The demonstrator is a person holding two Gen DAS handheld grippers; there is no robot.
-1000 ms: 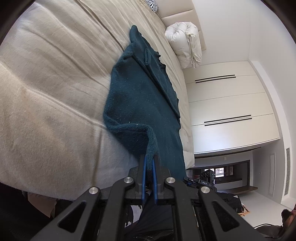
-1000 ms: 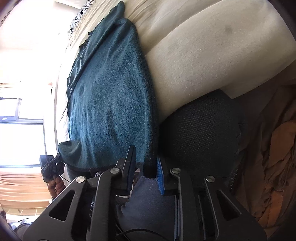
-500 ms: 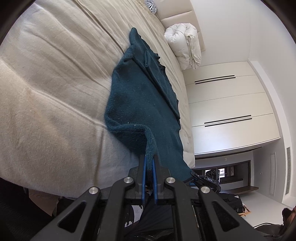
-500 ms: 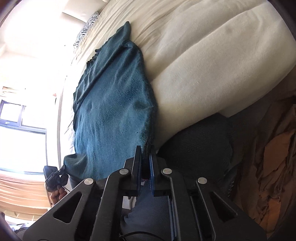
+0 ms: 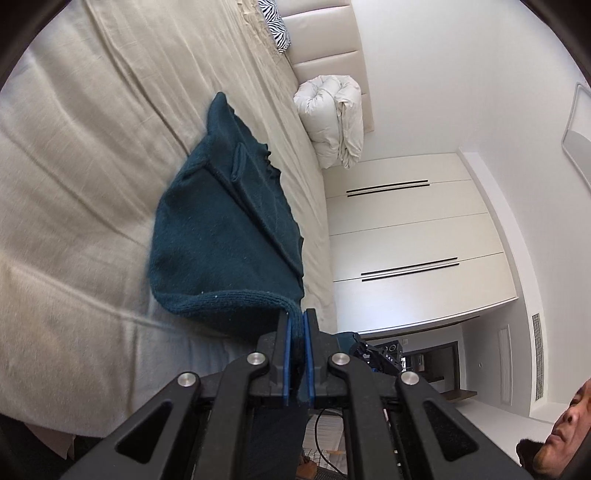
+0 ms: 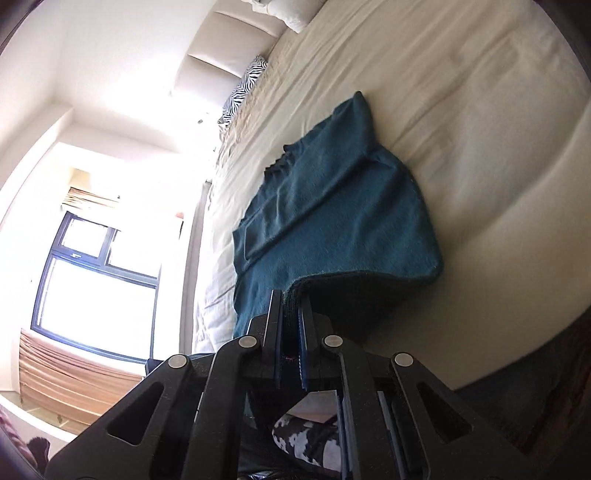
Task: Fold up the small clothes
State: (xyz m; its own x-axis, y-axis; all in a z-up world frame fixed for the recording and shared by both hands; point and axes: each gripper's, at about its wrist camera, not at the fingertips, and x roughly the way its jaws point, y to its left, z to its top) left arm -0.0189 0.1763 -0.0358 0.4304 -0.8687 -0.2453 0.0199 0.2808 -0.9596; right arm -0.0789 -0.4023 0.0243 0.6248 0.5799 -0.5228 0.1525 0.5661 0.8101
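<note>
Sweater [image 5: 221,236] lies on the bed [image 5: 74,184], near its side edge. Left gripper [image 5: 297,321] clamps the ribbed hem corner; right gripper [image 6: 290,299] clamps the other hem corner. Hem lifted off the bed. Bare sheet beyond the sweater.

We see a big bed [image 5: 92,155] with a cream sheet. A dark blue-green sweater [image 5: 221,236] lies on it, its near edge lifted. A rolled white blanket [image 5: 332,118] and a zebra-striped pillow [image 5: 275,22] sit far back by the headboard.
</note>
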